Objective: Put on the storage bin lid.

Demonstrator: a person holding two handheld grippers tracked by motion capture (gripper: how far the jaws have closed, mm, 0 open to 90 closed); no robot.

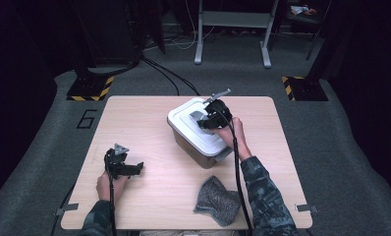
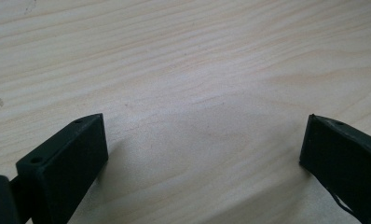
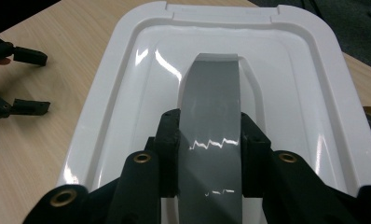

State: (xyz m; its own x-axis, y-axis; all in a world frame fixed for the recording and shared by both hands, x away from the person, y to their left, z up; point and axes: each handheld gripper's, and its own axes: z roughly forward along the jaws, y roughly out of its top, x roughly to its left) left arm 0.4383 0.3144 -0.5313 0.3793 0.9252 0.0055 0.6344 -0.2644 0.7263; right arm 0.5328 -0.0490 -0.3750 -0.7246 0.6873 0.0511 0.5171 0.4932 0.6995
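1 table [image 1: 149, 123], 1 lidded bin [image 1: 196, 142], 1 grey cloth [image 1: 215, 200], 2 claws: left [image 1: 138, 168], right [image 1: 202, 121].

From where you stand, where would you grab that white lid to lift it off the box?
By the grey handle arching over the middle of the white lid, coming straight down from above. It is a narrow raised strip that two jaws can pinch from its sides, as the right tool does now; the lid's rim is broad and flat, so probably harder to hold.
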